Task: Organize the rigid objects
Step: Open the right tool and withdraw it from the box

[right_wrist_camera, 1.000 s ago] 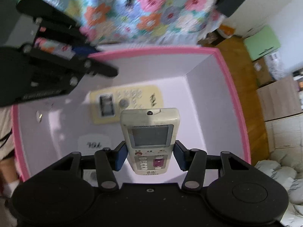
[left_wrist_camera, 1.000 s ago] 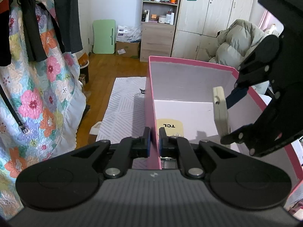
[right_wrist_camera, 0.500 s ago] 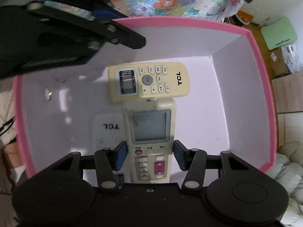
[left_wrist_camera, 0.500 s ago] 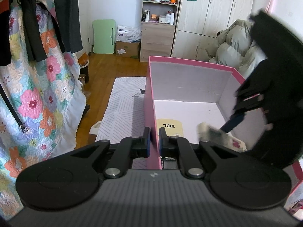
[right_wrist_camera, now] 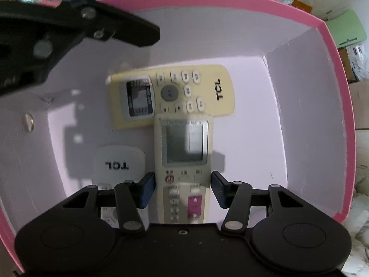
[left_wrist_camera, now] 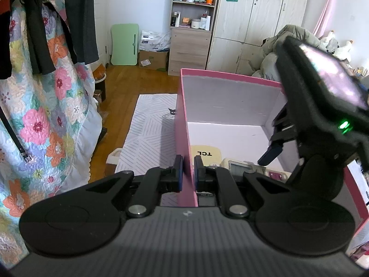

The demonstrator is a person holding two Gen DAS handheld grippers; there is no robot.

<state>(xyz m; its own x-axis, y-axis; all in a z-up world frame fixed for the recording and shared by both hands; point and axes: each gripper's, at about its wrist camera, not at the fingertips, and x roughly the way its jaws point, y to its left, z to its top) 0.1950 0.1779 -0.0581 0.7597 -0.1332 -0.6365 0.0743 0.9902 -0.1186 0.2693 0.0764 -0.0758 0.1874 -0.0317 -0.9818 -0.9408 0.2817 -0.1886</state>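
Note:
A pink box point(right_wrist_camera: 341, 115) with a white inside holds three remotes. A yellowed TCL remote point(right_wrist_camera: 170, 94) lies across the floor. A white TCL remote point(right_wrist_camera: 117, 164) lies nearer, partly hidden. A cream remote with a grey screen point(right_wrist_camera: 183, 166) lies between the pads of my right gripper point(right_wrist_camera: 183, 190); small gaps show on both sides, so the jaws look open. My left gripper point(left_wrist_camera: 186, 173) is shut on the box's left wall point(left_wrist_camera: 183, 138). The right gripper also shows in the left wrist view point(left_wrist_camera: 269, 157), low inside the box.
A floral quilt point(left_wrist_camera: 34, 120) and dark clothes hang at the left. A striped rug point(left_wrist_camera: 147, 127) lies on the wood floor beside the box. A shelf unit point(left_wrist_camera: 191, 34) and wardrobe stand behind. A padded jacket point(left_wrist_camera: 272, 53) lies at the back right.
My right gripper has gone down into the box with the cream remote, laid it on the floor by the yellowed remote, and its jaws have opened slightly. The left gripper has kept still.

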